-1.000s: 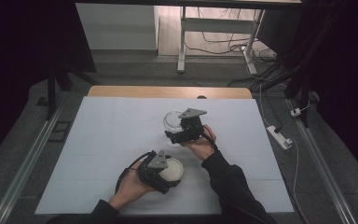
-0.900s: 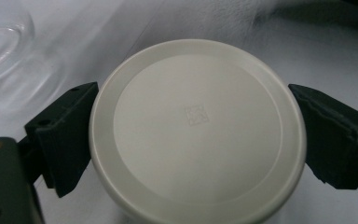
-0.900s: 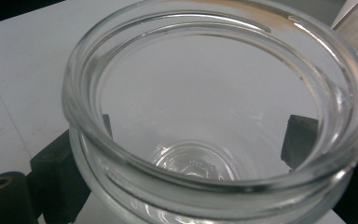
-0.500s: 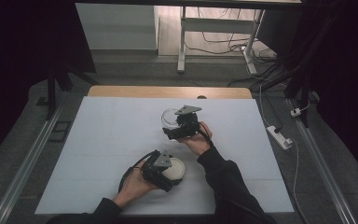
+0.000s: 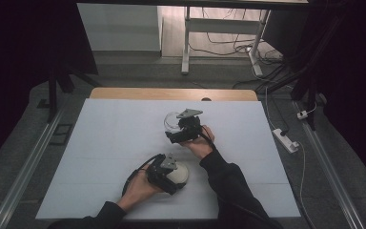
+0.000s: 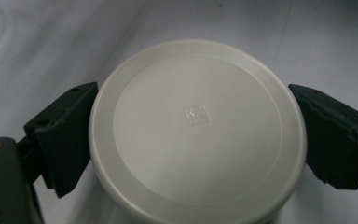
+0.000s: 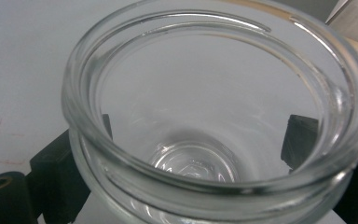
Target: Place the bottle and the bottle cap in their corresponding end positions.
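Left tool (image 5: 164, 172): I have its two black jaws set against opposite edges of the white lid (image 6: 196, 130), at 9 and 3 o'clock in the left gripper view; I read this as a grip on the lid, flat side up.
Right tool (image 5: 185, 129): its jaws stand either side of the clear glass jar (image 7: 214, 116), below the rim, seen through the glass at 8 and 3 o'clock in the right gripper view; I judge it clamped on the jar, though contact on the right side is hard to confirm.
Lid, location: near edge of the tabletop (image 5: 100, 157), about 6 o'clock from its centre in the high view, low over or on the white sheet; I cannot tell which.
Jar, location: just past the tabletop's centre, toward 1 o'clock from the lid, well apart from it; mouth open and facing the right tool's camera, nothing inside that I can see.
Done, by my reading: both parts secured, one per tool.
Left to do: bring lid and jar together, seat the lid square on the threaded rim, turn it down. Jar mouth is bare, so no closing has begun.
Surroundings: white sheet over a wooden tabletop; dark floor and cables beyond at 12 o'clock.
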`<state>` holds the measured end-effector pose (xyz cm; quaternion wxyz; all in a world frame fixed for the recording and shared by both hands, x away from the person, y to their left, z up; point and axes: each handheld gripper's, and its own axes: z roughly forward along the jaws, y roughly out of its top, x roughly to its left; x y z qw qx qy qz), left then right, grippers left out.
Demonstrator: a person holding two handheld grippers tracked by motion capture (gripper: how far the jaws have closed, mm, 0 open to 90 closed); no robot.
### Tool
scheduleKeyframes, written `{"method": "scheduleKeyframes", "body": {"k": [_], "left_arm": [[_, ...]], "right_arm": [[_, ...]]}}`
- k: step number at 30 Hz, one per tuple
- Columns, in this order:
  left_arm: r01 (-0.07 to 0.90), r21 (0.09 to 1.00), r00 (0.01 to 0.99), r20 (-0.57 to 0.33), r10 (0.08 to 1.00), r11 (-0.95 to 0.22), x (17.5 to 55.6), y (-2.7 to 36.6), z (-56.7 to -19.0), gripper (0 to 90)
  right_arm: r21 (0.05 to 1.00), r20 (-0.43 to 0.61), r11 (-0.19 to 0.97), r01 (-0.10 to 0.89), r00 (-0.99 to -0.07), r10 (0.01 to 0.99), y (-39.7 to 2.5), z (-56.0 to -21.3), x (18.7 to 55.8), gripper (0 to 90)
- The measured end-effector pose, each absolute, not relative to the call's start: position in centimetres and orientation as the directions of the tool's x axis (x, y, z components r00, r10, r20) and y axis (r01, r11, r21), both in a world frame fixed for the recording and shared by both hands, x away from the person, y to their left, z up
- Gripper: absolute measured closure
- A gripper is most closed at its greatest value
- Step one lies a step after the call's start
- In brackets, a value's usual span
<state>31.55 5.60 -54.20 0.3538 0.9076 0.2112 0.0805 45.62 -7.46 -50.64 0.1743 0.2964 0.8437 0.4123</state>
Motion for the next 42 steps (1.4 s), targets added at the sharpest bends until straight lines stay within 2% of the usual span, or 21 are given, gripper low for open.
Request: {"method": "scheduleKeyframes", "body": {"k": [9, 12, 15, 20, 42], "left_arm": [[0.343, 0.660, 0.900, -0.026, 0.436, -0.668, 31.9, 5.5, -54.3, 6.6], [0.340, 0.655, 0.904, -0.031, 0.426, -0.675, 31.9, 5.5, -54.3, 3.1], [0.346, 0.658, 0.903, -0.040, 0.428, -0.669, 32.0, 5.6, -54.3, 0.0], [0.379, 0.688, 0.890, -0.087, 0.448, -0.619, 32.0, 6.1, -54.1, 0.0], [0.407, 0.705, 0.878, -0.128, 0.460, -0.580, 30.9, 8.8, -52.4, 0.0]], "right_arm": [[0.794, -0.042, 0.483, 0.369, -0.760, 0.649, -7.6, -50.7, 45.6, 5.9], [0.792, -0.033, 0.480, 0.377, -0.759, 0.650, -7.6, -50.7, 45.6, 5.4], [0.789, -0.011, 0.477, 0.388, -0.767, 0.641, -7.6, -50.8, 45.7, 0.8], [0.785, -0.011, 0.484, 0.387, -0.772, 0.636, -7.6, -50.8, 45.6, 0.0], [0.755, -0.007, 0.507, 0.415, -0.769, 0.639, -9.0, -49.9, 43.9, 0.0]]}}
